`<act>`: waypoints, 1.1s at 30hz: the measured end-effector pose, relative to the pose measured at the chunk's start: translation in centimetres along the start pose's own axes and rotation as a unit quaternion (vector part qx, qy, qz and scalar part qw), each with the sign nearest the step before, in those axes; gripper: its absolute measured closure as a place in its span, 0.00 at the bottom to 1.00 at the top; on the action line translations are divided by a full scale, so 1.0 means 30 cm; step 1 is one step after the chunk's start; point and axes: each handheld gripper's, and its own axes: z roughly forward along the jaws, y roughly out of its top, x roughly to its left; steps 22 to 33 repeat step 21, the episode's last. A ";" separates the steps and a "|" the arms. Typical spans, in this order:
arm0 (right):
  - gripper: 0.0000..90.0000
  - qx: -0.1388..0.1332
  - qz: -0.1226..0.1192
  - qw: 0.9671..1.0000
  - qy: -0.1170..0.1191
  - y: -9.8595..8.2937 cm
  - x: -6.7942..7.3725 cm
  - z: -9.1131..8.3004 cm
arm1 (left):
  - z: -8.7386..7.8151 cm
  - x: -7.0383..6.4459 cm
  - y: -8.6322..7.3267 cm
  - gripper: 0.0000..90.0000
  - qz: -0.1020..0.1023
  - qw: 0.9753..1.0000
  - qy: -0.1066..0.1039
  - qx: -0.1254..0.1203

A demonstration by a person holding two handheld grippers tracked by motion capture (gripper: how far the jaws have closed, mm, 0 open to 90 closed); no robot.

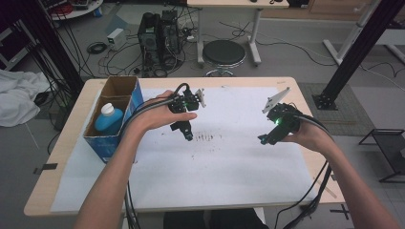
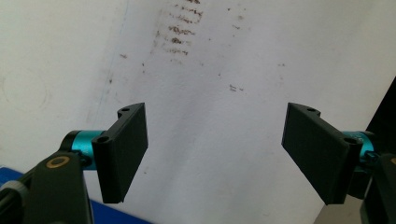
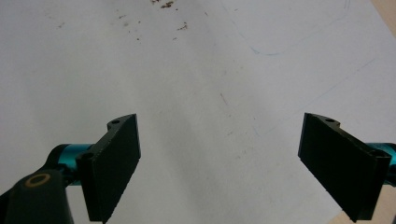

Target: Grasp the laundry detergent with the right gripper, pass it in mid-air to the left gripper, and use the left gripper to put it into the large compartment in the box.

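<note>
In the high view, the left gripper point(image 1: 187, 134) hovers over the white paper sheet point(image 1: 229, 167) near the table's centre, its jaws spread wide on nothing. The right gripper point(image 1: 263, 139), at three o'clock from it, is likewise agape and empty. A blue plastic bottle with a white cap point(image 1: 109, 118) stands in the blue-sided cardboard box point(image 1: 106, 143) at nine o'clock from the left gripper.

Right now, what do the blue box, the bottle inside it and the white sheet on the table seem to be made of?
The box looks like cardboard: brown raw inner walls and folded flaps, blue printed outside. The bottle seems to be plastic, smooth blue with a white cap. The sheet is probably matte paper or thin board, since it lies flat and bears dark smudges and pen lines.
</note>
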 end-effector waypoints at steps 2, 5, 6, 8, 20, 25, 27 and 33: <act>0.14 -0.001 0.000 1.000 -0.002 -0.001 -0.001 -0.001 | 0.000 -0.001 0.001 0.25 0.001 1.000 -0.002 0.003; 0.14 0.002 0.004 1.000 -0.003 -0.002 0.001 -0.004 | 0.004 -0.004 0.000 0.25 0.001 1.000 -0.004 0.001; 0.14 -0.002 0.001 1.000 -0.006 -0.001 0.000 -0.004 | 0.006 -0.004 0.001 0.25 0.000 1.000 -0.004 0.001; 0.14 -0.001 0.001 1.000 -0.005 0.000 0.000 -0.005 | 0.006 -0.004 0.001 0.25 -0.001 1.000 -0.004 0.000; 0.14 0.001 -0.004 1.000 -0.005 0.009 0.004 -0.010 | -0.001 -0.003 -0.006 0.25 0.003 1.000 0.000 -0.003; 0.14 0.001 -0.002 1.000 -0.006 0.009 0.005 -0.011 | -0.007 -0.001 -0.006 0.25 0.012 1.000 0.001 0.007; 0.14 0.001 -0.002 1.000 -0.006 0.009 0.005 -0.011 | -0.007 -0.001 -0.006 0.25 0.012 1.000 0.001 0.007; 0.14 0.001 -0.002 1.000 -0.006 0.009 0.005 -0.011 | -0.007 -0.001 -0.006 0.25 0.012 1.000 0.001 0.007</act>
